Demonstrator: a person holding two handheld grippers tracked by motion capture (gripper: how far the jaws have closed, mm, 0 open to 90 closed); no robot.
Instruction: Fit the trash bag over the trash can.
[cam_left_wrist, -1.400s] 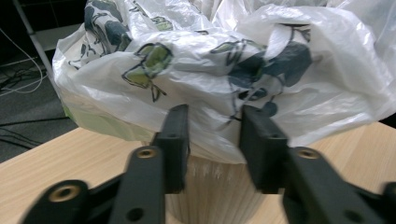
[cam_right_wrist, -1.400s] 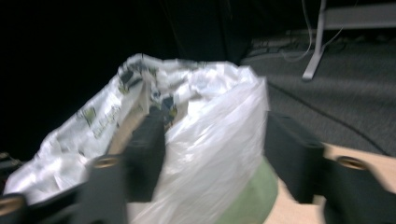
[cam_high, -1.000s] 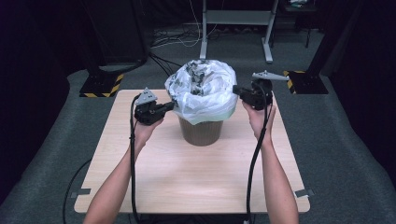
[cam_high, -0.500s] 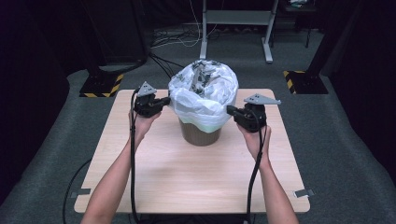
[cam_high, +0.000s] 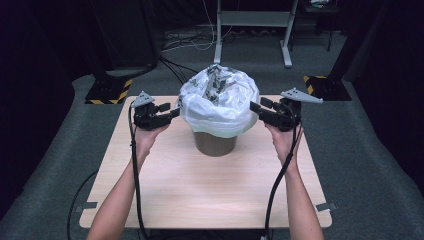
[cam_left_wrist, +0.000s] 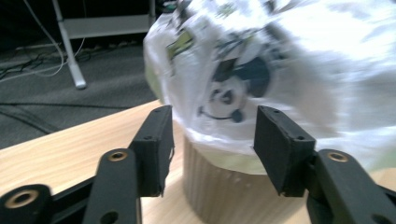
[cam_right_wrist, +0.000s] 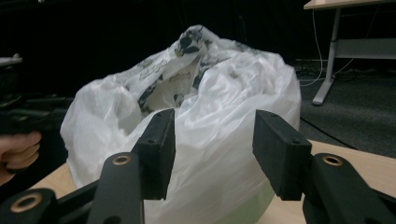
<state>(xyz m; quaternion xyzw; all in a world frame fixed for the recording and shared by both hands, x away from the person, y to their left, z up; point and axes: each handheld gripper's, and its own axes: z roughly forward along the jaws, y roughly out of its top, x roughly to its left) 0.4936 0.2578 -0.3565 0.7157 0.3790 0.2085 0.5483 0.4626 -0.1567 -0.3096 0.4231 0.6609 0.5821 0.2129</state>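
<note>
Now both claws have just been opening and stand released. The left claw (cam_high: 172, 112) sits at 9 o'clock of the white plastic bag (cam_high: 220, 102), the right claw (cam_high: 256, 109) at 3 o'clock. Behind them at bench (cam_high: 200, 195) centre, the bag drapes over a brown bin (cam_high: 215, 143).

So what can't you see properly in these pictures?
- Inside the white bag: high view, the crumpled plastic hides whatever is in it.
- The bin under the bag: the bag drapes over its top; just the lower wall shows.
- The panda print on the bag: left gripper view, blurred, small writing unreadable.
- The other hand: right gripper view, cut off by the left edge, dark.
</note>
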